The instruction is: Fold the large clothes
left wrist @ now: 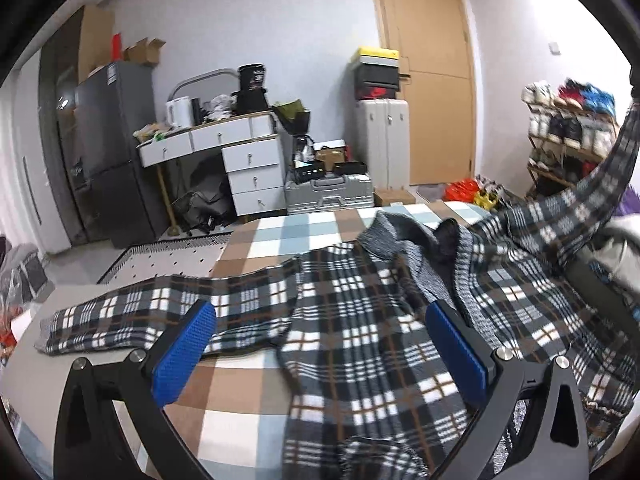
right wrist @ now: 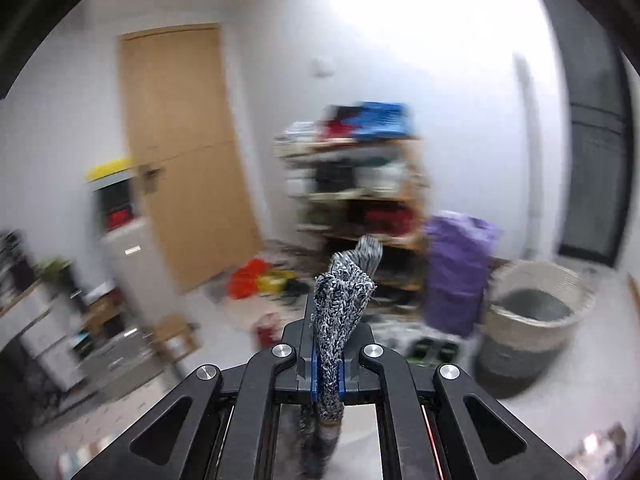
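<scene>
soft, floppy plaid garment (left wrist: 360,320) drapes easily; right gripper (right wrist: 328,360) clamps its knit cuff (right wrist: 344,300), left gripper (left wrist: 320,348) gapes empty.

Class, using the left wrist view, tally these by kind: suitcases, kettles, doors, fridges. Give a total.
Suitcases: 2, white upright suitcase and silver flat suitcase
Kettles: 1, white kettle
Doors: 1, wooden door
Fridges: 1, dark fridge
Total: 5

A black, white and tan plaid garment (left wrist: 360,320) lies on a brown, blue and white checked bedcover (left wrist: 248,392).
</scene>
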Demonstrator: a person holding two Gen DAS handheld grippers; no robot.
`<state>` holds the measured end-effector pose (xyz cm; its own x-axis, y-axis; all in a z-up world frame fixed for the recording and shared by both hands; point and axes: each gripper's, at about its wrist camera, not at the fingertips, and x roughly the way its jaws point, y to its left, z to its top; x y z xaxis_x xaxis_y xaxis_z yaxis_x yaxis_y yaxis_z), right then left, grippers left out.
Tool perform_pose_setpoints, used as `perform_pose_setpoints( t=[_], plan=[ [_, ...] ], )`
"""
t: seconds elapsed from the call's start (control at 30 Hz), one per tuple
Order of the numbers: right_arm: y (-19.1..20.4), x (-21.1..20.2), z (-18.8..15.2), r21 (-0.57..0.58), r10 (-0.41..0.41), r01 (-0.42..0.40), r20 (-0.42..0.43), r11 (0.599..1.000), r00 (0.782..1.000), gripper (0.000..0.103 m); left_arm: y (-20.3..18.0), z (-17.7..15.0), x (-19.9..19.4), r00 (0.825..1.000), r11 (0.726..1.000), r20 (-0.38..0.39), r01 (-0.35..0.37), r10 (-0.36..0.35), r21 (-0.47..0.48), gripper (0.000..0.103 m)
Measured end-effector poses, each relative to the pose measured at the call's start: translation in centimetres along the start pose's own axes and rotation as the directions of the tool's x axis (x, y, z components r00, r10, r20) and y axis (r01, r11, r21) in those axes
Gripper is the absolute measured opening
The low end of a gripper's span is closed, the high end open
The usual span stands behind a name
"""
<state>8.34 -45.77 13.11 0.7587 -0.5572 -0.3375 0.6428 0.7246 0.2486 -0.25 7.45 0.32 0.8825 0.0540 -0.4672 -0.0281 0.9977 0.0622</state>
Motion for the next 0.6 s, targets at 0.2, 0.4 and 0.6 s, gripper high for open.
perform_pose_setpoints(
  t=[0.2, 0.4, 0.6],
  plan=[
    [14.7, -4.7, -7.4, -0.174, 0.371, -0.386, -0.116, 0.906, 0.921, 0.006, 2.9, 0.3, -1.2, 0.999, 0.993, 0.038, -0.028, 0.033, -0.114, 0.102],
    [26.8, -5.9, -18.9, -0.145, 0.54, -0.627, -0.386, 0.765, 0.748, 0.006, 4.8, 0.1, -1.6, 0.993, 0.975, 0.05, -0.095, 0.107, -0.201, 0.102],
    [34.1, -5.3, -34.6, -0.154, 0.483, -0.713, -0.637, 0.685, 0.601, 0.006, 6.0, -0.3, -1.7, 0.991, 0.971, 0.06, -0.104, 0.12, -0.217, 0.102]
  ],
)
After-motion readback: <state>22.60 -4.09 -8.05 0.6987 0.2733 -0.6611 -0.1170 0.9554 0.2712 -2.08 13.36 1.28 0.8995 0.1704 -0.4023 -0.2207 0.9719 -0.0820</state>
